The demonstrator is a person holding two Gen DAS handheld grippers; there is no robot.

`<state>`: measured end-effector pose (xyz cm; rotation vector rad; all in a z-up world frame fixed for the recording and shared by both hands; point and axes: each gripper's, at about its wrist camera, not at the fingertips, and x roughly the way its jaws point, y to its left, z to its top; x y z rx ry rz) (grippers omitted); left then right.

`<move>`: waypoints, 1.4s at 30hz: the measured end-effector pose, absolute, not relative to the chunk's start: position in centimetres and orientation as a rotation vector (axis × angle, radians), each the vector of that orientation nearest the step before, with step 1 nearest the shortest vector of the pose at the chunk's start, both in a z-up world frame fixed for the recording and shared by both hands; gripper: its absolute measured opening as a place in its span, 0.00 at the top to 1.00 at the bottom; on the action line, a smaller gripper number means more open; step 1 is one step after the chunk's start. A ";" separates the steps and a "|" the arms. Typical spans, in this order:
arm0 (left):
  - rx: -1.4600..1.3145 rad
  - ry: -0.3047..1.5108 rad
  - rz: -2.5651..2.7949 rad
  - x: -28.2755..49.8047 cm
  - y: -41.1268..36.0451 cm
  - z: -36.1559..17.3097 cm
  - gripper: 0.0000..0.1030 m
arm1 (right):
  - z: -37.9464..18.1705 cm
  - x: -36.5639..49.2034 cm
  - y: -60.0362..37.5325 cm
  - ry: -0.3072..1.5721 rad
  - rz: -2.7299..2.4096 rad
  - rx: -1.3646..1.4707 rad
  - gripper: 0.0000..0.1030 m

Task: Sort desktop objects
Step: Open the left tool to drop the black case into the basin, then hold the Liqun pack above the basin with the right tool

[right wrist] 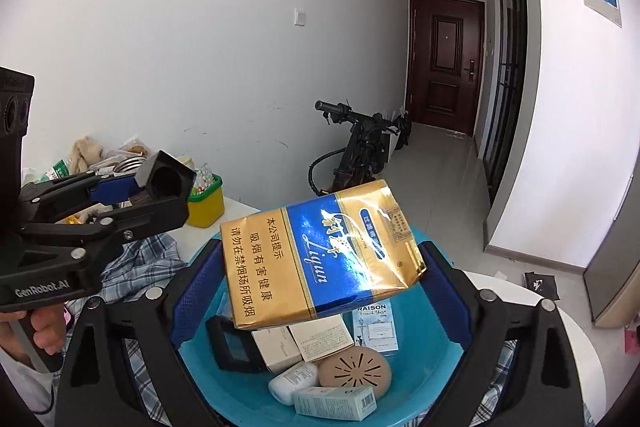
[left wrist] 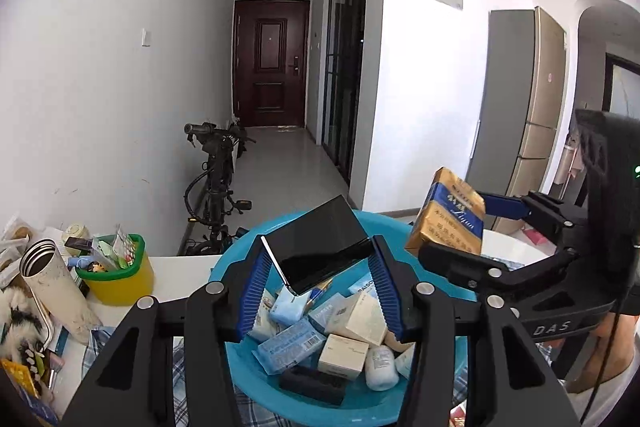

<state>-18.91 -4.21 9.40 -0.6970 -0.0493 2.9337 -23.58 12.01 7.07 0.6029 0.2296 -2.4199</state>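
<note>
My left gripper (left wrist: 318, 259) is shut on a black phone-like box (left wrist: 320, 247), held tilted above the blue basin (left wrist: 236, 255). My right gripper (right wrist: 320, 259) is shut on a gold and blue cigarette pack (right wrist: 320, 251), also held above the basin (right wrist: 424, 379). The pack shows in the left wrist view (left wrist: 448, 215) to the right of the black box. The basin holds several small boxes, packets and bottles. In the right wrist view the left gripper (right wrist: 160, 187) is at the left, its black box seen end on.
A yellow and green tub (left wrist: 116, 275) of small items and a steel-rimmed cup (left wrist: 52, 287) stand on the white table at the left. A checked cloth (right wrist: 136, 263) lies under the basin. A bicycle (left wrist: 216, 183) leans on the wall beyond the table.
</note>
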 end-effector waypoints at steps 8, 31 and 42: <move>-0.762 -0.008 2.961 -20.9 -4.1 7.6 0.49 | 6.5 -24.0 11.7 0.241 -2.409 0.630 0.10; -0.840 0.171 3.121 -21.2 -4.5 6.0 0.00 | 7.2 -23.4 12.0 0.224 -2.394 0.617 0.10; -0.884 0.172 3.120 -22.0 -5.1 5.2 0.00 | 6.6 -24.1 11.9 0.230 -2.392 0.644 0.10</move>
